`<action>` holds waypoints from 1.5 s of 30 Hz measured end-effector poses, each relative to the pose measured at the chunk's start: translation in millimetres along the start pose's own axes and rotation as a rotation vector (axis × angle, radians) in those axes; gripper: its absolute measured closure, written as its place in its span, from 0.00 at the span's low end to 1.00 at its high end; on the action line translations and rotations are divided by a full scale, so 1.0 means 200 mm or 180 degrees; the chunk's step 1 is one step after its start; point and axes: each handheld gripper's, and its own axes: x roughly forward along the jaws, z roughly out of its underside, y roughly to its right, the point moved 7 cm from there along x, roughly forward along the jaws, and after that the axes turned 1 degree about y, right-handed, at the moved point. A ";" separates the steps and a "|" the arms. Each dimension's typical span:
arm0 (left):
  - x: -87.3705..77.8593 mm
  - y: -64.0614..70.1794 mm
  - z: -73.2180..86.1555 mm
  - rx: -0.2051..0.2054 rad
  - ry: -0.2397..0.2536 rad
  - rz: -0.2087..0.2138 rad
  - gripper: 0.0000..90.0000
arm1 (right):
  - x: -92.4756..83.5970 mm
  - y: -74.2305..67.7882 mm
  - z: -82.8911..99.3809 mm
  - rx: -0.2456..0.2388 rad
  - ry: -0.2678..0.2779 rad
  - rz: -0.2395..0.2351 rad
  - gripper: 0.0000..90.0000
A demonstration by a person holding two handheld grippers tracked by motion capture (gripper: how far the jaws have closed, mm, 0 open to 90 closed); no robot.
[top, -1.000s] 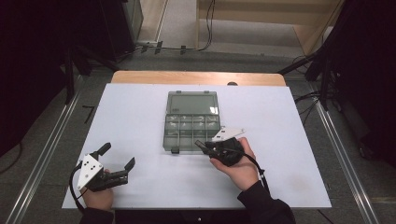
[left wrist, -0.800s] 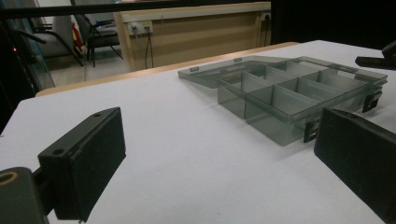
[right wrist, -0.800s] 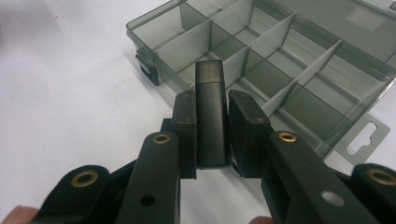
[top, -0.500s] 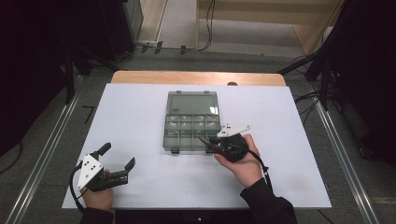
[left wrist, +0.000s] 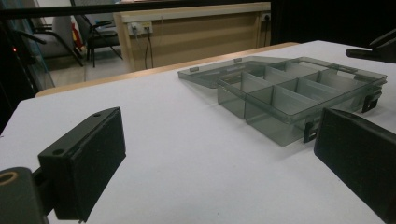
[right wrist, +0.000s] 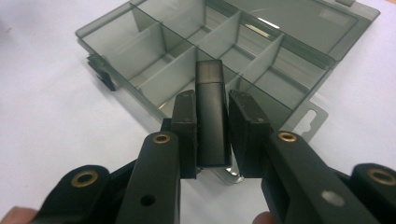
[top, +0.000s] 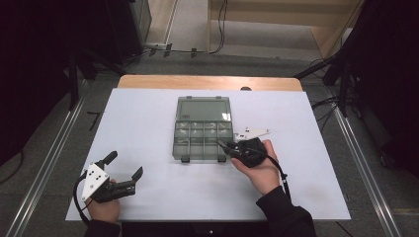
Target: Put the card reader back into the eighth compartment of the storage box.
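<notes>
Black stick (right wrist: 212,116) — clamped in right gripper (right wrist: 212,135) — over organiser box (right wrist: 140,51).

A white surface (top: 148,123) with a bare wooden strip along its far edge carries one thing: a smoky translucent compartment box (top: 202,134) near the middle, its lid lying open flat on the far side.

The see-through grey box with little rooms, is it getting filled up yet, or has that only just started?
Only just started. Done: the smoky clear plastic compartment box lies open, lid flat behind it, every compartment looking empty. In hand: the right gripper is shut on a small dark rectangular stick, held over the box's near compartments. Left: setting it inside. The left gripper rests open, holding nothing.
</notes>
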 end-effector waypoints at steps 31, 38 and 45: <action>0.00 0.00 0.00 0.0004 -0.0004 0.0003 0.03 | -0.11 0.08 0.06 0.0223 0.0551 -0.0220 0.00; 0.00 0.00 0.00 0.0002 -0.0012 -0.0001 0.03 | -0.19 0.12 0.09 0.0231 0.0658 -0.0183 0.00; 0.00 0.00 0.00 -0.0002 -0.0007 -0.0004 0.03 | -0.25 0.15 0.14 0.0209 0.0755 -0.0151 0.00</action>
